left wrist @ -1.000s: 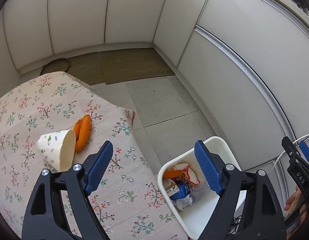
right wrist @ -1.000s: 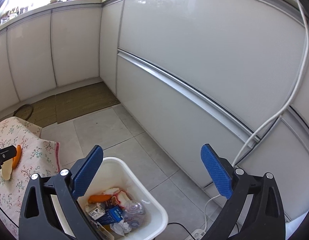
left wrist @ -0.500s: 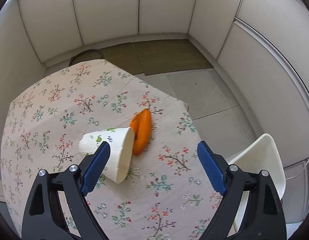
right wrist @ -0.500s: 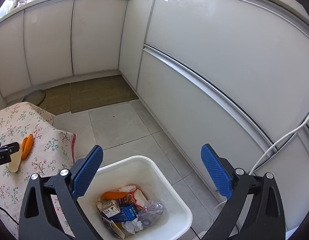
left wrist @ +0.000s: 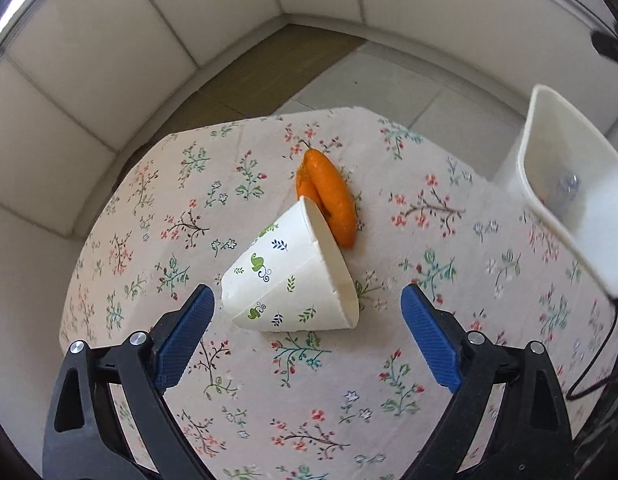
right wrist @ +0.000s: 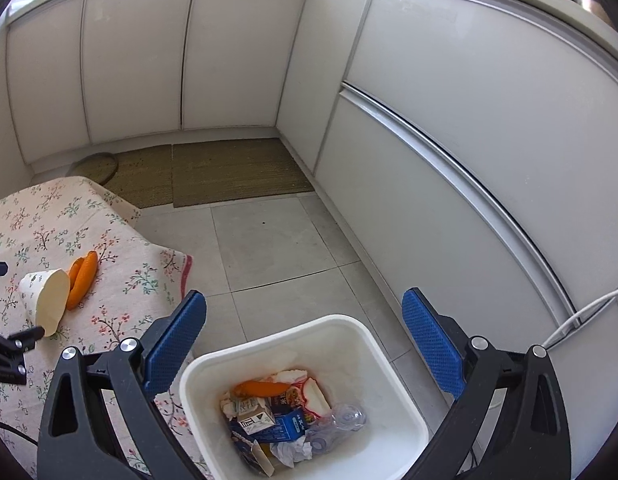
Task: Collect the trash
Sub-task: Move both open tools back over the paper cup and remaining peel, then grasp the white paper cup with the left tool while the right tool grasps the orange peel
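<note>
my left gripper over the tipped white paper cup with leaf print

jaws have just been opening, wide, nothing gripped — the cup's long axis runs across the gap; the empty, open right gripper hangs over the white plastic bin.

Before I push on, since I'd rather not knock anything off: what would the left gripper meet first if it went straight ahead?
Most likely the paper cup, lying on its side on the floral tablecloth, roughly centred between the left gripper's open fingers. The carrots lie just beyond it. Depth is uncertain.
</note>
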`<state>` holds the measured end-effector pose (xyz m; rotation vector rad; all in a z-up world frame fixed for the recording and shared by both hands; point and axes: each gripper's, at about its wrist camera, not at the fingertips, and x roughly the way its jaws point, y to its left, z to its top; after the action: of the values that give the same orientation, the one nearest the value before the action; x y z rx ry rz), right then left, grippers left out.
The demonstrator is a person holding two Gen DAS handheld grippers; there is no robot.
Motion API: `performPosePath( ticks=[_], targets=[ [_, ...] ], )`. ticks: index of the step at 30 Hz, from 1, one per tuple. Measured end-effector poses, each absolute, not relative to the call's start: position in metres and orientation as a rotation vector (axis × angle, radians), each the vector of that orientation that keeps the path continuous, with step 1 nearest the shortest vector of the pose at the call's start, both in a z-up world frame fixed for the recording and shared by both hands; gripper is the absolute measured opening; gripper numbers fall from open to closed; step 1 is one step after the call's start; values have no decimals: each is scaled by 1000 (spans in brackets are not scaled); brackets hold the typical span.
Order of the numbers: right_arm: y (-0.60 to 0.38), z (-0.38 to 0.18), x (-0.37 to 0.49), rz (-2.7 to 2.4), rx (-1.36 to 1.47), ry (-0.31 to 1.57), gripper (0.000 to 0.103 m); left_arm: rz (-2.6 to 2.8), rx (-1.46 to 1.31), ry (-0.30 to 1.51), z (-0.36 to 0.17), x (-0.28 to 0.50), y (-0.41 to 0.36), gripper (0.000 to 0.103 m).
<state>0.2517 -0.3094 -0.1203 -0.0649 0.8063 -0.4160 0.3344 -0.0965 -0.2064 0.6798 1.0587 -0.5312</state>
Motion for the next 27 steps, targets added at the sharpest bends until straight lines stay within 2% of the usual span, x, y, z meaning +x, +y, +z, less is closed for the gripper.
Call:
performPosePath(
  ticks=[15, 17, 19, 24, 27],
  targets=[
    [-295, -141, 284, -447, -130, 870, 95, -757, 1098, 1102, -258, 363, -105, 95],
    [-293, -145, 288, -452, -138, 880, 95, -791, 1076, 1095, -257, 370, -109, 95],
    [-290, -150, 294, -447, -141, 893, 95, -822, 1024, 1143, -256, 378, -109, 88],
    [-275, -165, 314, -389, -114, 922, 95, -817, 898, 1162, -251, 384, -85, 87],
    [-260, -173, 326, -325, -80, 935, 95, -797, 717, 1174, -242, 386, -59, 87]
  ],
)
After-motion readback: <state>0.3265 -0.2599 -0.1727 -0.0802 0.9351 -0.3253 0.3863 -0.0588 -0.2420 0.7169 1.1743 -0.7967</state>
